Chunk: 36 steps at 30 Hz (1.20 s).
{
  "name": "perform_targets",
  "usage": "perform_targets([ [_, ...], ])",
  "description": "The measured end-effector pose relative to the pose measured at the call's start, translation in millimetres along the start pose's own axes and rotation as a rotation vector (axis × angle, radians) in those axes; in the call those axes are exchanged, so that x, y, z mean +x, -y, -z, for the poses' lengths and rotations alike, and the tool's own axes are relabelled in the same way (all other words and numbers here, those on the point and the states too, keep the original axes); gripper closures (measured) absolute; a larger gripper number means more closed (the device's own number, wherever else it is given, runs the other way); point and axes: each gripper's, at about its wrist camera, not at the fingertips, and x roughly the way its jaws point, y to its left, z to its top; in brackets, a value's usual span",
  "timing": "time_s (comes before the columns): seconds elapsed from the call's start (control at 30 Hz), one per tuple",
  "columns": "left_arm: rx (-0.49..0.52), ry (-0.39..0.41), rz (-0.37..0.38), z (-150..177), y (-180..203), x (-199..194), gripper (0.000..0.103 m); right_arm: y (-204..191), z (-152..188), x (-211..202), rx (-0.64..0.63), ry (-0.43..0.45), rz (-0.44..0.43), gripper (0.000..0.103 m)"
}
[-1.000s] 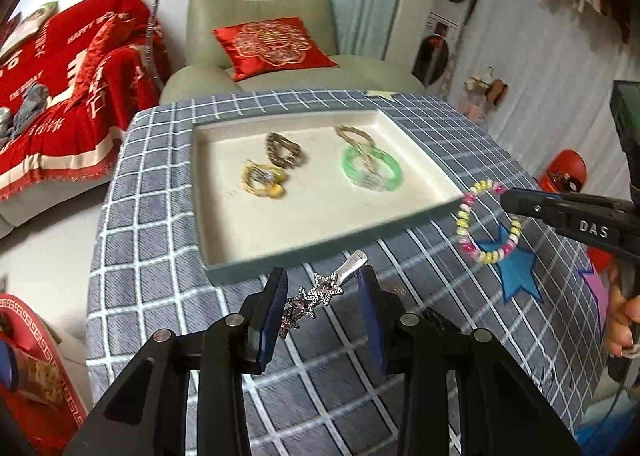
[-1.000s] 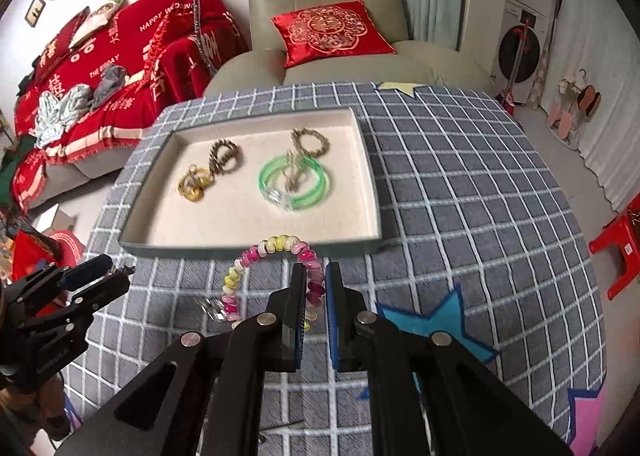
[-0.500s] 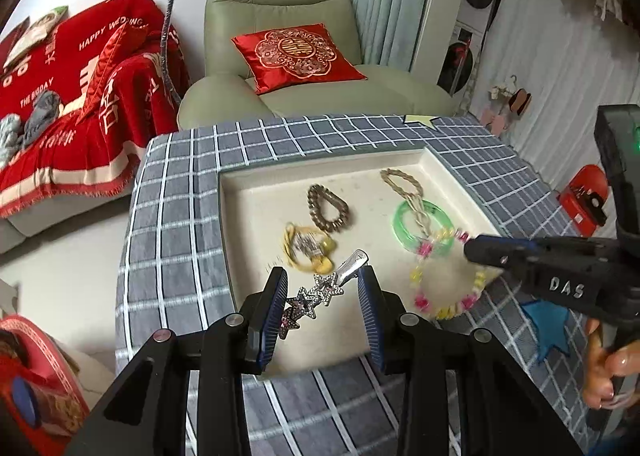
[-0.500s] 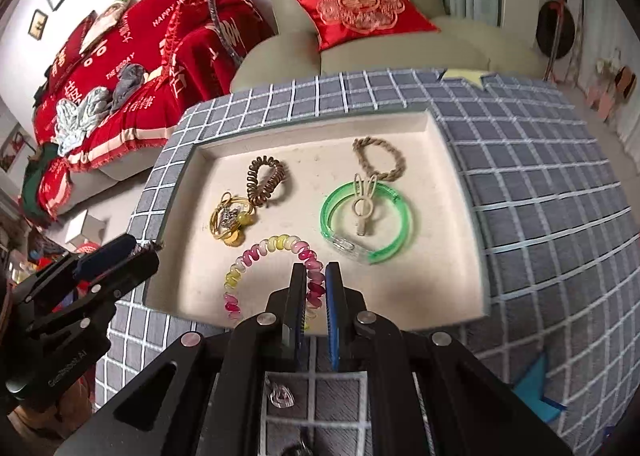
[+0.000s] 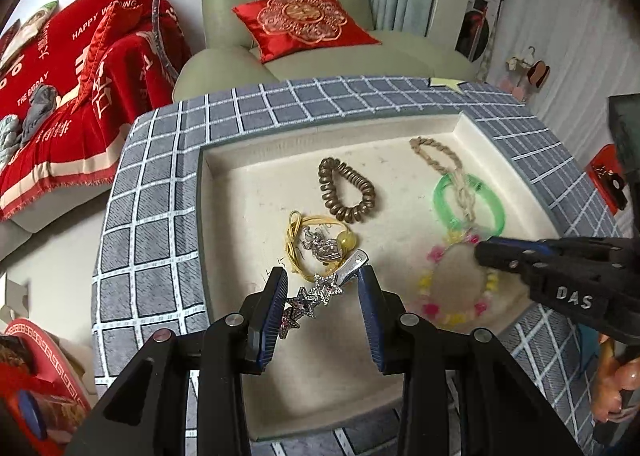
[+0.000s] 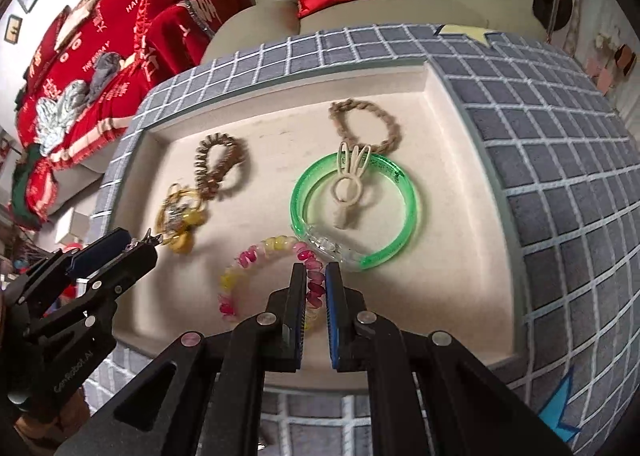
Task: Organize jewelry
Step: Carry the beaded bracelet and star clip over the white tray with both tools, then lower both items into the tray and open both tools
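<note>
In tray (image 6: 460, 192): green bangle (image 6: 356, 212), brown coil tie (image 6: 218, 164), braided tie (image 6: 366, 124).

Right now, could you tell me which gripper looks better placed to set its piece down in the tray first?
Probably the right gripper. Its pink and yellow bead bracelet hangs over bare tray floor beside the green bangle. The left gripper holds its star hair clip right over the yellow hair tie.

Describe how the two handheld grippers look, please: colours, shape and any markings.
Both are black plastic with silver screw heads. The left gripper and right gripper have flat fingers lined with ribbed blue pads. White letters "DAS" mark the right one's side.
</note>
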Motion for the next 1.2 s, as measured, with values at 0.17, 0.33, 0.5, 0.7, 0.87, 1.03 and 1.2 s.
perform_targets([
  [0.17,-0.007,-0.02,-0.024,-2,2,12,0.051,7,-7,1,-0.01,0.033,0.057,0.093],
  [0.33,0.006,-0.03,-0.063,-4,7,19,0.051,15,-15,0,-0.018,0.057,0.097,0.093],
  [0.5,0.017,-0.034,-0.087,-4,11,24,0.05,17,-13,4,-0.029,0.047,0.107,0.093],
  [0.7,0.024,-0.042,-0.083,-3,14,26,0.05,18,-10,7,-0.017,0.033,0.1,0.092],
  [0.87,0.017,-0.035,-0.077,-3,15,25,0.05,19,-8,2,-0.001,0.034,0.08,0.05],
  [1.03,0.016,-0.025,-0.064,-3,16,22,0.05,17,-8,-13,0.02,0.07,0.043,0.045],
  [1.2,0.01,-0.01,-0.044,-2,17,18,0.05,12,-2,-34,0.033,0.108,0.021,0.044],
])
